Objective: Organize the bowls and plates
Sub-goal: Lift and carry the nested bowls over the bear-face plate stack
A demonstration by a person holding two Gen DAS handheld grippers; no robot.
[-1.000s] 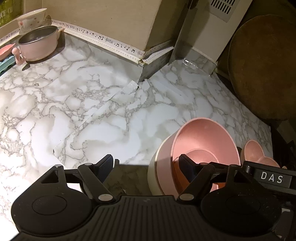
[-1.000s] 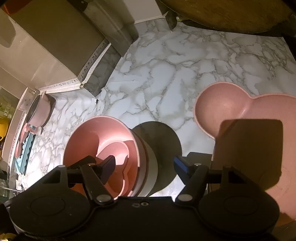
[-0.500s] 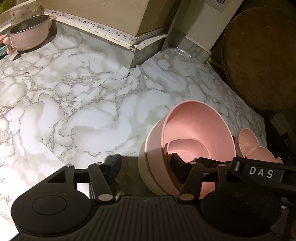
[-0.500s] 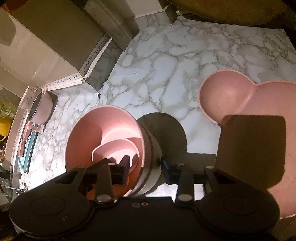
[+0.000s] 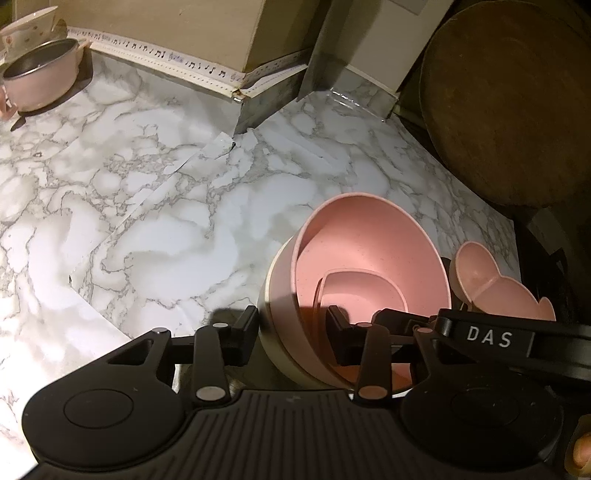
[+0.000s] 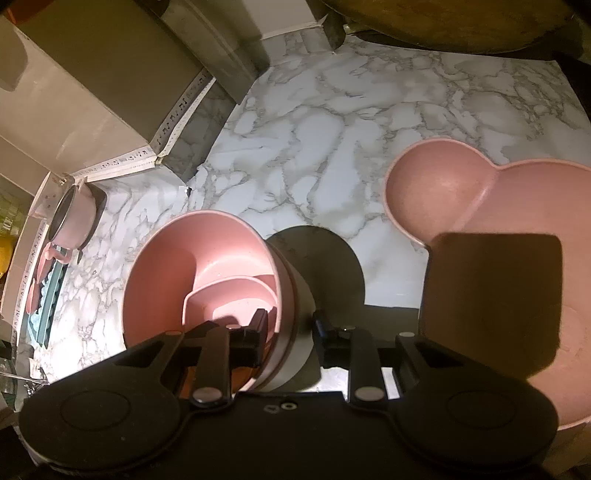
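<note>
A pink bowl (image 5: pixel 369 251) sits nested in a cream bowl (image 5: pixel 273 332) on the marble counter (image 5: pixel 166 206), with a small square pink dish (image 5: pixel 365 291) inside it. My left gripper (image 5: pixel 291 326) straddles the stack's left rim, one finger outside on the cream wall and one inside the pink bowl, jaws closing on the wall. My right gripper (image 6: pixel 290 328) straddles the opposite rim of the same pink bowl (image 6: pixel 207 266) and cream bowl (image 6: pixel 301 332), closing likewise. Its black body labelled DAS also shows in the left wrist view.
A pink mouse-ear divided plate (image 6: pixel 498 221) lies just right of the stack. A round wooden board (image 5: pixel 517 103) leans at the back right. A pink pot (image 5: pixel 40 81) and a floral bowl (image 5: pixel 26 33) stand far left by the wall, near a teal rack (image 6: pixel 48 295).
Both pairs of jaws have narrowed from wide apart onto the stack's rim. The left gripper has shifted a little toward the stack; the right one has kept its place.
</note>
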